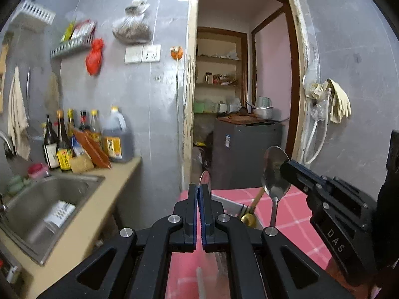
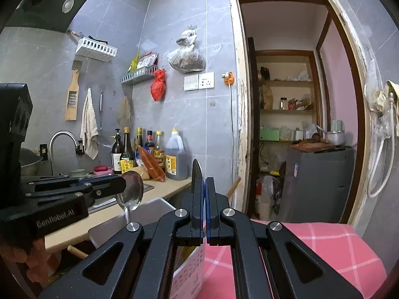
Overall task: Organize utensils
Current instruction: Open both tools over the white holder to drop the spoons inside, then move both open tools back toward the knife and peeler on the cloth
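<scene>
Left gripper (image 1: 198, 194) is pinching one spoon (image 2: 131, 191) by its bowl, handle hanging down. Right gripper (image 2: 205, 186) pinches a second spoon (image 1: 275, 172) likewise. Both hang above the white bin (image 2: 159, 206) on the pink cloth (image 1: 294, 214), probably for dropping handle-first.

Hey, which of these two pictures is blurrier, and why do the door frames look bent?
Left wrist view: the sink and bottles are smeared by motion blur, though the spoon on the right stays fairly sharp. Right wrist view: crisp, with the bottles clearly outlined. Both views: the fisheye lens bows the door frame, and the corners go black.
</scene>
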A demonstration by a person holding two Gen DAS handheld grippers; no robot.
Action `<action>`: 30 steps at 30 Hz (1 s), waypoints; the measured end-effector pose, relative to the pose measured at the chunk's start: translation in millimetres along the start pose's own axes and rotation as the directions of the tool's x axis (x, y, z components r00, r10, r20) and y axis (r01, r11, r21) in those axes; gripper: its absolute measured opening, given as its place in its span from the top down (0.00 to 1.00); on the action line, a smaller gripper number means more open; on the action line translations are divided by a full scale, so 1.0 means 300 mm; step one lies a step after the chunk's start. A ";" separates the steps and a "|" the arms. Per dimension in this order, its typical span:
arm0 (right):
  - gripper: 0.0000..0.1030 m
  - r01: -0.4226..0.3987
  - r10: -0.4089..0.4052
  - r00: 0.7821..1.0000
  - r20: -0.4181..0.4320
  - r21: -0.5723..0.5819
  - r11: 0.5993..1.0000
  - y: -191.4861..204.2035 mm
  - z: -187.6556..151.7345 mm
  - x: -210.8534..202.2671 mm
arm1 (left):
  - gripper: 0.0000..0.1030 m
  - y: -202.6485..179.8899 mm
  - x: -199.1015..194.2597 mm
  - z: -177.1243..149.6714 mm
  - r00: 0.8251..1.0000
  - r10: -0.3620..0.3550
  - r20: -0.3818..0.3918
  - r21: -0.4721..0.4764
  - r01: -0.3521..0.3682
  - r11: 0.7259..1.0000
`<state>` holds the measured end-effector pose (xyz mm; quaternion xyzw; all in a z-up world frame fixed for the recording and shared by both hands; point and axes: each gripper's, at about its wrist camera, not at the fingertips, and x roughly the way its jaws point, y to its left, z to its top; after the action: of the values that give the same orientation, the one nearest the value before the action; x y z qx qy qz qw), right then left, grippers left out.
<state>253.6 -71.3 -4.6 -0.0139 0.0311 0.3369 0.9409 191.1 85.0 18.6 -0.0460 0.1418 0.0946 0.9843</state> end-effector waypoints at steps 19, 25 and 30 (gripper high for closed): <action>0.40 0.135 -0.136 0.991 0.005 0.121 0.984 -0.126 0.108 -0.198 | 0.37 -0.005 -0.125 0.057 0.999 -0.032 0.036 -0.147 0.037 0.989; 0.15 0.214 -0.219 0.975 0.025 0.126 0.969 -0.178 0.139 -0.330 | 0.08 -0.086 -0.191 0.068 0.996 -0.032 0.087 -0.111 0.041 0.993; 0.03 0.278 -0.282 0.959 0.017 0.121 0.953 -0.226 0.138 -0.438 | 0.01 -0.161 -0.236 0.052 0.992 -0.055 0.110 -0.096 0.066 0.993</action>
<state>197.4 -204.9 46.1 0.0429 0.0323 0.1979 0.9788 138.1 27.2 57.0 -0.0939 0.0825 0.0738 0.9894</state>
